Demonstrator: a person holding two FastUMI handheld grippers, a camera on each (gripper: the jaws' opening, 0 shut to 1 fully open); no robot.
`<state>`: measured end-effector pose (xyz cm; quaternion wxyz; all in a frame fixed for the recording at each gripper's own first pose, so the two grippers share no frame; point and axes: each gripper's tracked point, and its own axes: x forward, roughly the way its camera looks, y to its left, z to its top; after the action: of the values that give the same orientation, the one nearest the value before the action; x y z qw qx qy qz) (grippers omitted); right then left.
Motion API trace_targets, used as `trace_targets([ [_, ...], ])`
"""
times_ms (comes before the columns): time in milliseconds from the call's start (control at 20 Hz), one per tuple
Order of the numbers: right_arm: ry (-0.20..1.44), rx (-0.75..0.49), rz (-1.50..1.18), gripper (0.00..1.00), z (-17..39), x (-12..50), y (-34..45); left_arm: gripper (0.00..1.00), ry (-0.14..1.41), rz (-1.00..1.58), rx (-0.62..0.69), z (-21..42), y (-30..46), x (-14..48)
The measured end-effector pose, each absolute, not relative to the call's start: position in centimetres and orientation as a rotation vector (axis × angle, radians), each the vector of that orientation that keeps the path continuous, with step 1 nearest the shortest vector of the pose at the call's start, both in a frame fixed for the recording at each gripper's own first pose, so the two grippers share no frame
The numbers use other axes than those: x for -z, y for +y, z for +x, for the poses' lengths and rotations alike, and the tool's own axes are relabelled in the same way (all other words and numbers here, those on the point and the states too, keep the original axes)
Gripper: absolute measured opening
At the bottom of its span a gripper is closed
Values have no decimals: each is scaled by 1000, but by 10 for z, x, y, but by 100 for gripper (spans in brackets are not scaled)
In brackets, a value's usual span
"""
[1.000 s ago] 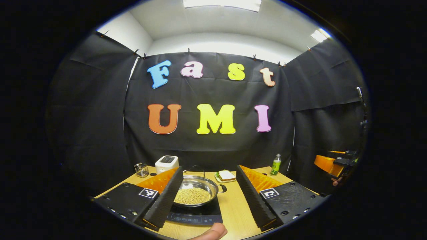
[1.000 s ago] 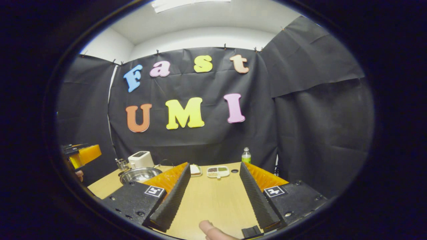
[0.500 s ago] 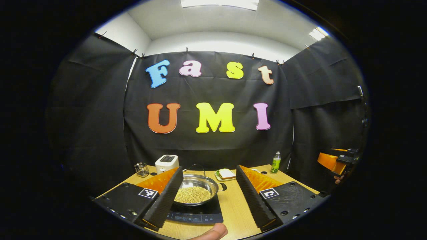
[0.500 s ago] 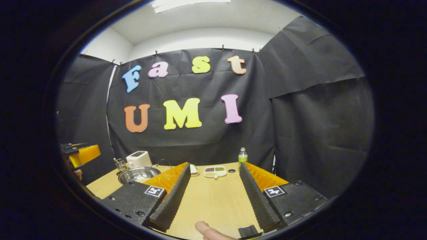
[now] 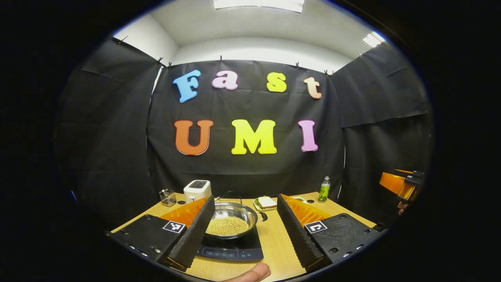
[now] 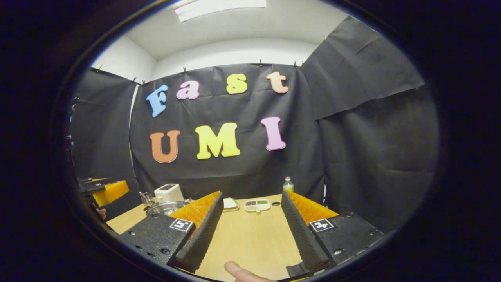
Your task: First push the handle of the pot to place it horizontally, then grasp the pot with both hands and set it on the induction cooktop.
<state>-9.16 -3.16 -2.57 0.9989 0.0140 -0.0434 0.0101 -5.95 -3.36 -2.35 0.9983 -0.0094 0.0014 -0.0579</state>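
Two grippers, both with fingers spread wide and nothing between them. Left gripper [image 5: 244, 231] hangs above the near edge of the wooden table [image 5: 276, 243]; right gripper [image 6: 252, 231] is over bare tabletop further to the right.

Pot [image 5: 231, 219] sits on the induction cooktop [image 5: 231, 250], directly ahead of the left gripper, filled with small yellowish grains. Its left rim is hidden behind the left gripper's left finger [image 5: 191, 235]. One dark side handle [image 5: 263, 216] pokes out on the right; a thin wire loop [image 5: 231, 194] stands behind the pot, hard to say what it belongs to.

Writing: the cooktop's front strip has pale marks, too small to make out. Square black-and-white marker tags [image 5: 174, 226] on the gripper bodies, no text.

Behind: white toaster [image 5: 197, 190], wire basket [image 5: 167, 197], sandwich on a plate [image 5: 266, 203], green bottle [image 5: 323, 190] with an illegible label. In the right gripper view, a divided snack tray [image 6: 257, 204] sits mid-table, contents unclear, and the pot is half cut off by that gripper's left finger.

A fingertip [image 5: 250, 273] shows at the bottom edge, cut off.
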Motion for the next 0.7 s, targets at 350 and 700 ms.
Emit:
trace_targets([
  [350,-110,-43,36,92,-100,21,-22,95,18,-14,112,-67,-27,34],
  [700,-158,-109,49,93,-106,15,-8,95,-6,-9,42,-67,-5,30],
])
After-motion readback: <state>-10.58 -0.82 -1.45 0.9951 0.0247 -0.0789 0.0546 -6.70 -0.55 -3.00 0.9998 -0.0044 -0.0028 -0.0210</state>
